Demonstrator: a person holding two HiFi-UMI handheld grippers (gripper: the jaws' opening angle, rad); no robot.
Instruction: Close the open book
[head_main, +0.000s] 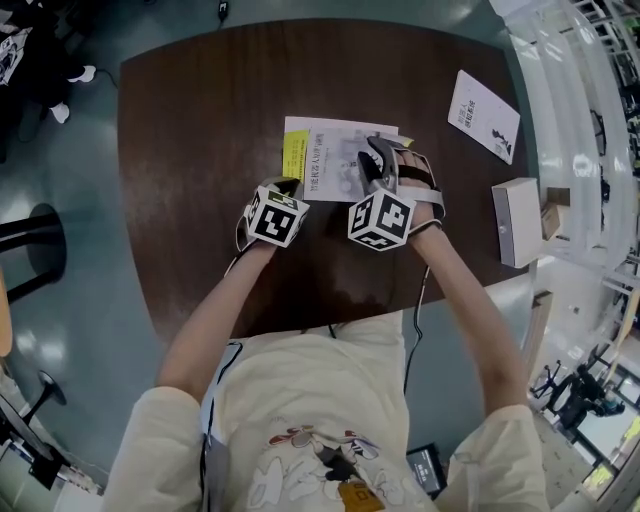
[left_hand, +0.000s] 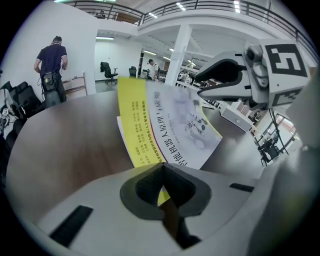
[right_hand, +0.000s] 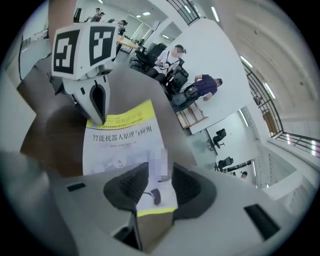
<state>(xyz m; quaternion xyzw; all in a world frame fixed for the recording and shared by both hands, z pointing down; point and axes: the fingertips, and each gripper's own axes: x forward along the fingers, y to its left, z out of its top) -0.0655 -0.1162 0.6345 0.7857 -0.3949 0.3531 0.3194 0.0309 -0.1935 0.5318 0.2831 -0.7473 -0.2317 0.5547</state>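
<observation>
The book (head_main: 335, 160) lies shut and flat on the dark wooden table (head_main: 200, 150), white cover up, with a yellow strip along its left edge. My left gripper (head_main: 290, 186) is shut, its tips resting on the yellow strip at the book's near left corner (left_hand: 150, 150). In the right gripper view the left gripper (right_hand: 97, 117) points down onto that strip. My right gripper (head_main: 383, 150) hovers over the book's right side, jaws open. The cover's near edge (right_hand: 150, 200) shows between its pads, which do not press on it.
A thin white booklet (head_main: 484, 115) lies at the table's far right. A white box (head_main: 515, 222) sits at the right edge. Bare wood stretches left of the book. People stand at desks in the background.
</observation>
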